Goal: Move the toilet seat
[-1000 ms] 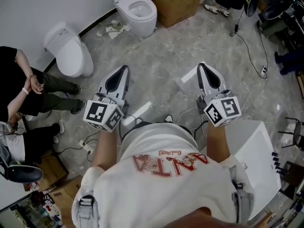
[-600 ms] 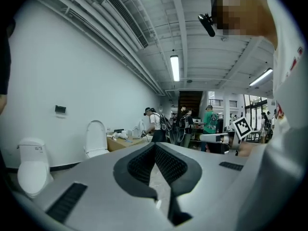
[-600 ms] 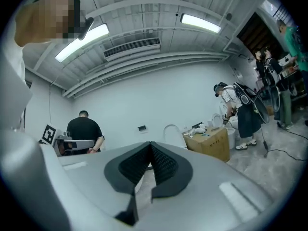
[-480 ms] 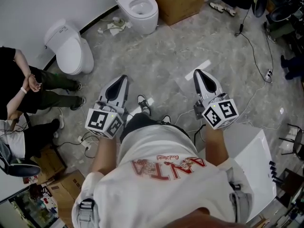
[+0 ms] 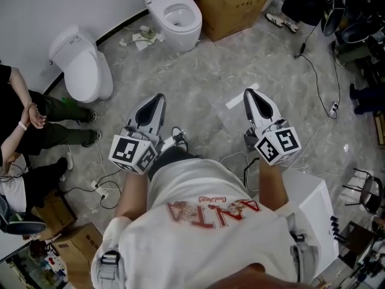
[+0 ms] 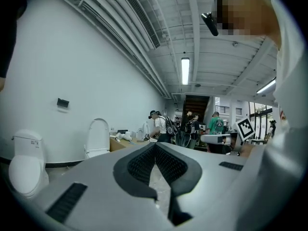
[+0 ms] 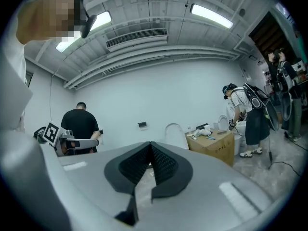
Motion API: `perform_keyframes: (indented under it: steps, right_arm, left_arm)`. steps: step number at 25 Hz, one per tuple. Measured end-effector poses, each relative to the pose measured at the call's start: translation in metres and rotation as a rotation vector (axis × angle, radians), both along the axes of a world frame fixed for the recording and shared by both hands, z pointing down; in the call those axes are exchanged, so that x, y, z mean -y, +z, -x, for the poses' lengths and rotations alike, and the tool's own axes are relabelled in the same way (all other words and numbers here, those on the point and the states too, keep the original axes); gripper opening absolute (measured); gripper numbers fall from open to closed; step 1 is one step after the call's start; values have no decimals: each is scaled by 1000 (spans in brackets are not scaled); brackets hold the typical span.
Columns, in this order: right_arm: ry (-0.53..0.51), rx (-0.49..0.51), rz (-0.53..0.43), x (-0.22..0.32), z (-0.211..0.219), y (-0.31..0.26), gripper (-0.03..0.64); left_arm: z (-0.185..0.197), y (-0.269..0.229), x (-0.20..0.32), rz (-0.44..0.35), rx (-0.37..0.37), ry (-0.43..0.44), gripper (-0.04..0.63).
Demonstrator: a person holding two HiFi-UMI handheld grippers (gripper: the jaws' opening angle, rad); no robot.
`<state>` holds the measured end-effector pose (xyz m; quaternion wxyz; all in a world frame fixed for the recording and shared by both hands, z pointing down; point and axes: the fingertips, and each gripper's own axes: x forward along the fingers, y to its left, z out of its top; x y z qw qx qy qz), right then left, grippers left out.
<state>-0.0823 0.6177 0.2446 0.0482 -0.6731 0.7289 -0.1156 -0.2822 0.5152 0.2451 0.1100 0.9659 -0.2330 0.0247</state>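
**Desk:** Where are we against the seat?

**Me:** Nowhere near it. I have the left gripper (image 5: 155, 101) and the right gripper (image 5: 251, 96) both clenched on nothing, jaws pressed together, held out over the floor. The toilet seat (image 5: 195, 14) I take to be the target lies on the open toilet by the wall, well ahead of both. A second toilet (image 5: 81, 65) with its lid down stands off to the left. Which one is meant I can't tell.

**Desk:** What worries you?

**Me:** The cords (image 5: 174, 140) lying right at the feet, because a step forward could snag one. A person (image 5: 54, 125) is also just beside the lidded toilet, so a swing that way risks a bump. And I reckon the jaws must part before they reach the seat, or they'll only knock the smooth plastic. A loose pinch could let it drop and slam.

**Desk:** Anything holding anything?

**Me:** The open bowl looks empty, plain white inside. The lidded toilet hides its bowl. The cardboard box (image 5: 231, 2) next to the open toilet is shut, with a few small items lying on top. I can't make out what they are.
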Motion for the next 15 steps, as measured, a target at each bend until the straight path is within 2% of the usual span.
perform_keyframes:
  steps: [7,15]
  right_arm:
    - [-1,-24,11,99,6,-14,2]
    - [-14,-143,39,176,26,-25,2]
  left_arm:
    - [2,-7,96,-3,-5,16,9]
    - [19,9,179,34,-6,-6,9]
